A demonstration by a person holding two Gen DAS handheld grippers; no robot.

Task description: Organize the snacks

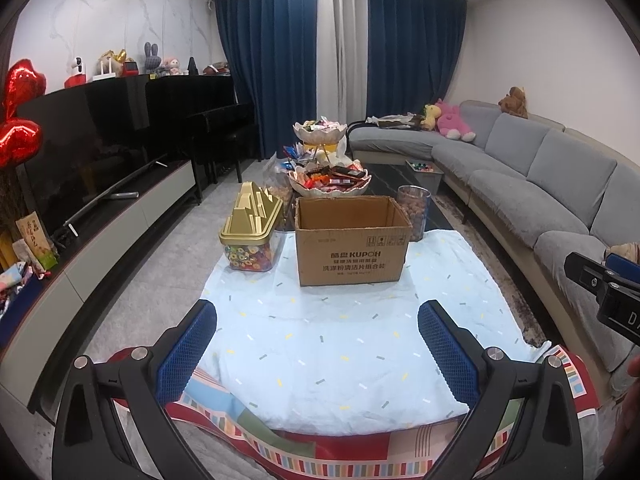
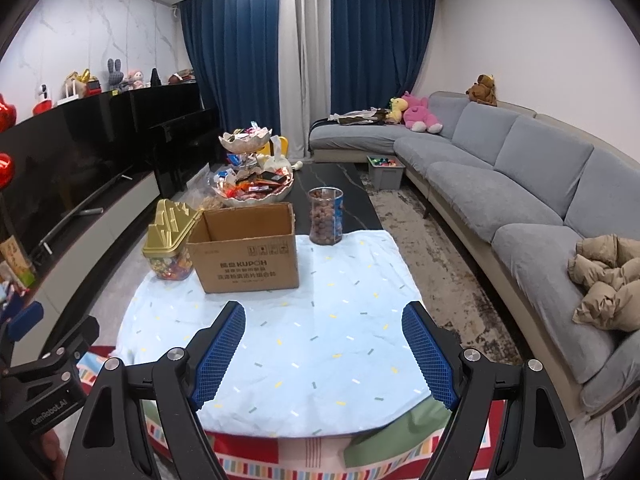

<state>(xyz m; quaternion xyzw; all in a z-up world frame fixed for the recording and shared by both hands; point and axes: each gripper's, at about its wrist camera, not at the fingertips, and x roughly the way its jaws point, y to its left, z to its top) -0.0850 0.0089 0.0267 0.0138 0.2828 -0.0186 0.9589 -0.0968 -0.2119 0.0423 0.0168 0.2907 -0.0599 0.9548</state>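
Both grippers are hanging back at the near end of the table with nothing in them: the left gripper has its blue pads spread wide and so does the right gripper, just bare light blue cloth between the fingers. The cardboard box sits in the middle of that cloth with its flaps open and facing up, which I'd guess makes it the drop spot for the snacks, though I can't see its floor from either view, so no idea if anything's in there. Just left of it, nearly touching, is a clear candy tub with a gold lid, lid on. Behind the box on the right is a clear jar of brown round snacks standing on the dark tabletop at the cloth's far edge. Further back is a two-tier scalloped dish piled with wrapped treats, plus a bag of something brownish to its left. My read: anything on the dish means reaching over or around the box, since it's parked right in the lane. The tub and jar are the easy grabs from the sides. Grey sofa runs down the right, TV cabinet on the left, neither in the way.
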